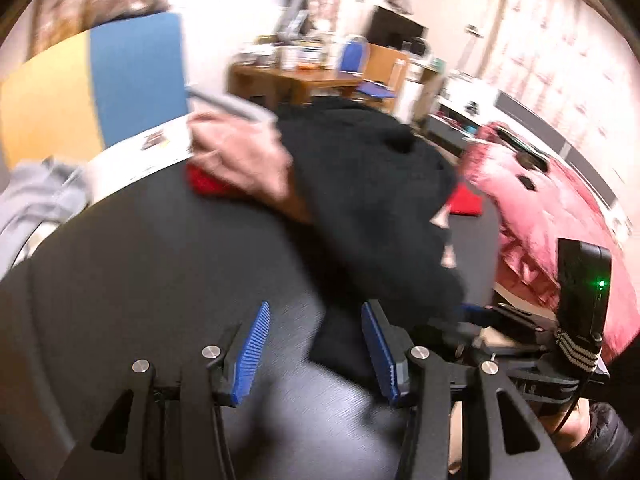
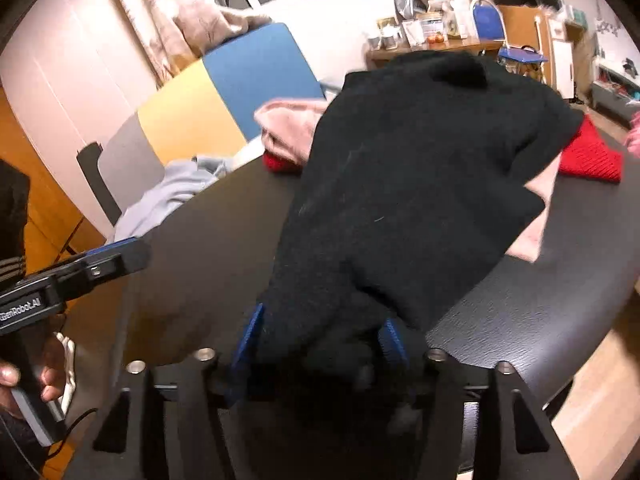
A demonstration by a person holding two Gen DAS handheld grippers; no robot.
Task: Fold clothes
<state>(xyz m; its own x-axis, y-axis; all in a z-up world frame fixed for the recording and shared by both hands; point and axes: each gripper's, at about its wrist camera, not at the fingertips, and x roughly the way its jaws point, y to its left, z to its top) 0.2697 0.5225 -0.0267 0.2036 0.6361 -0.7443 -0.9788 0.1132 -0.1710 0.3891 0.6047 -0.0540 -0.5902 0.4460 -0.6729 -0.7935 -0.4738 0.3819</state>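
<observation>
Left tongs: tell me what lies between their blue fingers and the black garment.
Left wrist view: only bare dark tabletop lies before the open left tongs; the black garment trails down beside the right finger. Contact is unclear.

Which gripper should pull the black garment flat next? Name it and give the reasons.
Right. The right gripper already has the black garment bunched between its fingers, so it can likely pull straight away. The left gripper is open over the dark table, beside the cloth's edge.

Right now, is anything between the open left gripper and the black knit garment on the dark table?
Nothing visible. The left gripper is open over bare dark table, and the black knit garment already reaches between its blue fingers. The right gripper holds the garment's near end.
</observation>
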